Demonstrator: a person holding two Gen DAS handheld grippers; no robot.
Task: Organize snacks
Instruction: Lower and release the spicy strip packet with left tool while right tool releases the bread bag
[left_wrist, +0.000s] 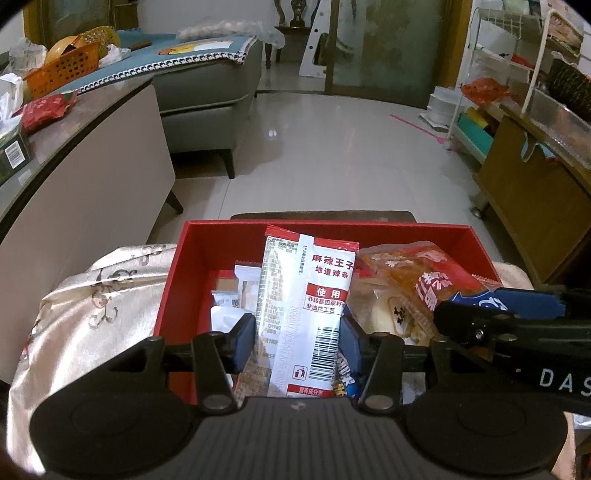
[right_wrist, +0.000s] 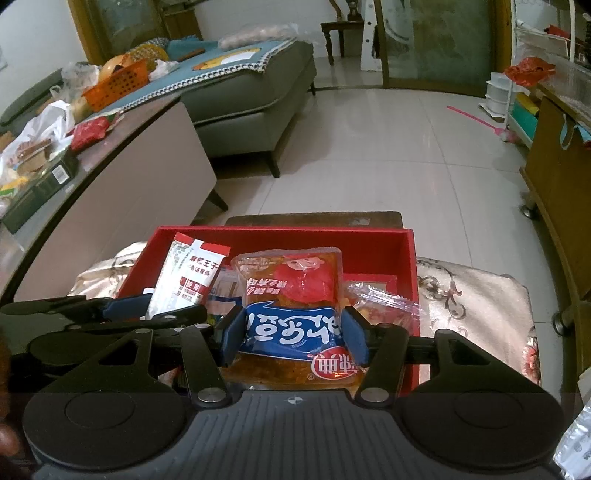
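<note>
A red box (left_wrist: 199, 258) stands on a cloth-covered seat and holds several snack packets. My left gripper (left_wrist: 297, 339) is shut on a tall white-and-red packet (left_wrist: 295, 280), which stands upright over the box's left half. My right gripper (right_wrist: 295, 332) is shut on an orange packet with a blue label (right_wrist: 291, 284), held flat over the box's middle. The two grippers sit side by side, close together, above the box's near edge. Small white packets (left_wrist: 236, 291) lie in the box behind the left pad. A clear-wrapped snack (right_wrist: 380, 302) lies at the box's right.
A cream embroidered cloth (left_wrist: 92, 295) lies under the box. At the left is a low table (left_wrist: 92, 184) with an orange basket (left_wrist: 62, 70) and red packets. A grey sofa (left_wrist: 207, 88) stands behind, a wooden cabinet (left_wrist: 535, 206) at the right, tiled floor between.
</note>
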